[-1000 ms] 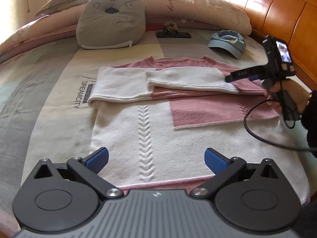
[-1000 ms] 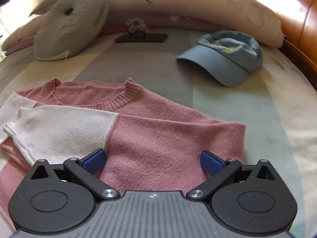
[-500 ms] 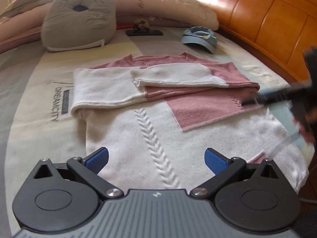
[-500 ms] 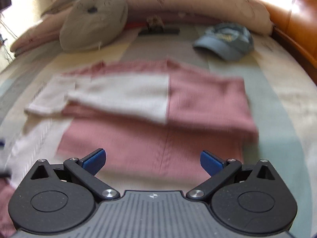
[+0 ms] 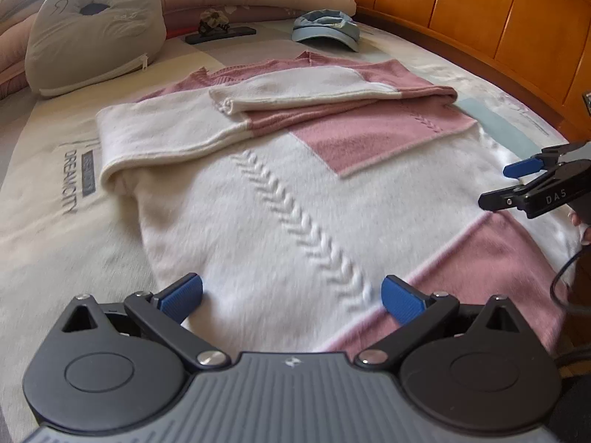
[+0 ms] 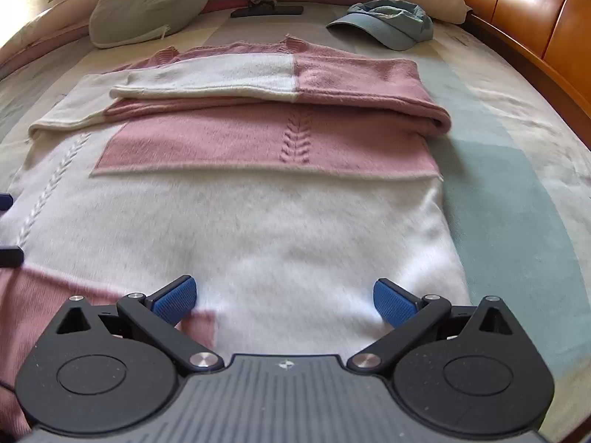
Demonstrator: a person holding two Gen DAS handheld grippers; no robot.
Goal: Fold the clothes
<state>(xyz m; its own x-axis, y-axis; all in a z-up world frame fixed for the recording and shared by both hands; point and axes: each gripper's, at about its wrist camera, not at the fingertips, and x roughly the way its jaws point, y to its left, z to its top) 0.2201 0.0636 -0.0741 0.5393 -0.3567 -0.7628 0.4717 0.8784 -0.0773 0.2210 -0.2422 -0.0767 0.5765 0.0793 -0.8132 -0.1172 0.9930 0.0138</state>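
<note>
Sunlit bed (image 5: 44, 229) with a quilted cover in pale blocks and a glossy wooden headboard (image 5: 498, 26) filled the room, and the sweater (image 5: 280, 192) lay flat across its middle, hem toward me. Both sleeves were already folded across the chest, one stacked on the other; the body, I judged, had yet to be doubled up from the hem. It was soft, fuzzy knit in pink and cream blocks with a raised braid down each side. Beyond it sat a plump grey cushion (image 5: 92, 29) and a blue cap (image 6: 384, 22). Left gripper (image 5: 291, 297) and right gripper (image 6: 284, 301) hovered over the hem, blue ribbed pads spread wide, holding nothing.
</note>
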